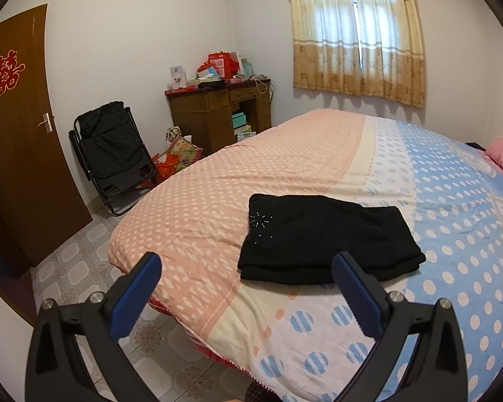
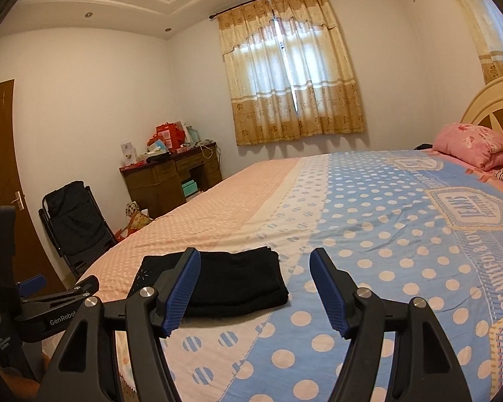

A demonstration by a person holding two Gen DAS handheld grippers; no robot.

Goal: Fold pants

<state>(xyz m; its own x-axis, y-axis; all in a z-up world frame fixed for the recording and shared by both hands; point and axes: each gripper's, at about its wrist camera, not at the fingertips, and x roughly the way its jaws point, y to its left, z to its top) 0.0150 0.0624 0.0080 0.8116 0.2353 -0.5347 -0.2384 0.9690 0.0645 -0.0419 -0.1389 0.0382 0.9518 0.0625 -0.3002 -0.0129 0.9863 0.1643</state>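
Note:
The black pants (image 1: 328,239) lie folded into a compact rectangle on the polka-dot bedspread (image 1: 218,201), near the bed's front edge; a small sparkly motif shows on top. They also show in the right wrist view (image 2: 238,281). My left gripper (image 1: 246,269) is open and empty, held back from the pants above the bed's edge. My right gripper (image 2: 255,269) is open and empty, just short of the pants' right side. The left gripper's body (image 2: 33,305) shows at the left of the right wrist view.
The bed (image 2: 385,234) fills the right side, with a pink pillow (image 2: 469,145) by the headboard. A black folding chair (image 1: 112,154), a cluttered wooden desk (image 1: 218,114) and a brown door (image 1: 13,134) stand to the left over tiled floor (image 1: 77,261).

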